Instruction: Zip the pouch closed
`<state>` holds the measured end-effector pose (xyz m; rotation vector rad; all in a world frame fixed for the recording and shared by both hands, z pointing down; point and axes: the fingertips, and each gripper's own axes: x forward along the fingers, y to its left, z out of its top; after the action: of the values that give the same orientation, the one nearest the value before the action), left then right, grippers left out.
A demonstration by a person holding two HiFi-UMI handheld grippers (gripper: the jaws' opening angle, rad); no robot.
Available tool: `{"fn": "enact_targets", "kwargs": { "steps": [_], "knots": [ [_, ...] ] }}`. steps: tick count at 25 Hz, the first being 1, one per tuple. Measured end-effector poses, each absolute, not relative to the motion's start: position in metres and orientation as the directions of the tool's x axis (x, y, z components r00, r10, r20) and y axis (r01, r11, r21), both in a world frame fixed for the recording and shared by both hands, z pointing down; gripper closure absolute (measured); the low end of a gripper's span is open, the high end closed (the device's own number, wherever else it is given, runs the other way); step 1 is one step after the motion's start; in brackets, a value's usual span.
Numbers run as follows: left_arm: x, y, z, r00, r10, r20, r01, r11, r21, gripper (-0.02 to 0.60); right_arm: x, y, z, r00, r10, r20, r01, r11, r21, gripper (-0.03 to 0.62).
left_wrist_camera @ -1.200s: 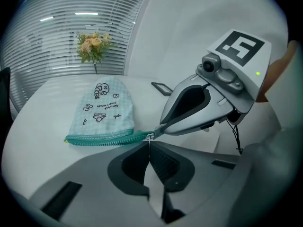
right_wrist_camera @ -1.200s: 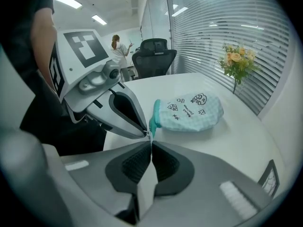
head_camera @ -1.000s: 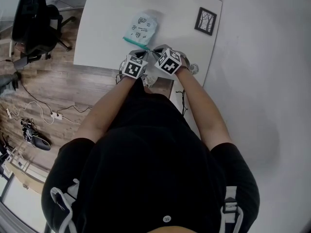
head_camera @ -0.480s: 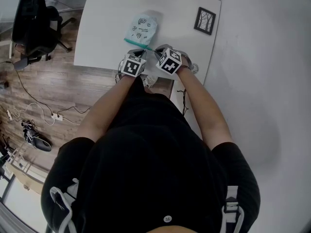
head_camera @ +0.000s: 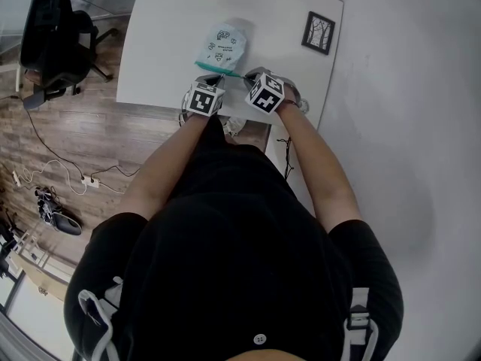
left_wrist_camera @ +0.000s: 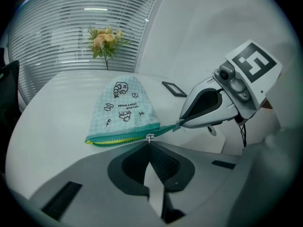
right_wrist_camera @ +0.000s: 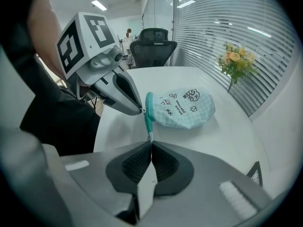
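Head view steeply overhead, gripper views low, close, roughly opposed, sharing pouch (left_wrist_camera: 124, 109)

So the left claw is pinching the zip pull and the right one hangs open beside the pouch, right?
Not quite: the right gripper is not open. Its jaws are shut on the teal end of the pouch, as the right gripper view shows. The left gripper does pinch the zip pull.

pouch (head_camera: 220, 47) on table (head_camera: 165, 36), frame (head_camera: 318, 32) right of it

Right gripper (right_wrist_camera: 150, 143) pinches the teal zip end of the checked pouch (right_wrist_camera: 182, 109) on a white table (right_wrist_camera: 227, 145); left gripper (right_wrist_camera: 140, 111) touches the zip
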<state>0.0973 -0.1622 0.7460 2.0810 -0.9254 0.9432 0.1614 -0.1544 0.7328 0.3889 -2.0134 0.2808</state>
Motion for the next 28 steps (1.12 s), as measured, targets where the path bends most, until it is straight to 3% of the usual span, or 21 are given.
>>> {"fn": "enact_targets", "kwargs": {
  "steps": [28],
  "knots": [
    [0.060,-0.173,0.750,0.427,-0.350,0.834,-0.853,-0.462,0.242,0.572,0.187,-0.166,0.733,-0.380,-0.187,0.906,-0.435,0.901,0.003,0.582]
  ]
}}
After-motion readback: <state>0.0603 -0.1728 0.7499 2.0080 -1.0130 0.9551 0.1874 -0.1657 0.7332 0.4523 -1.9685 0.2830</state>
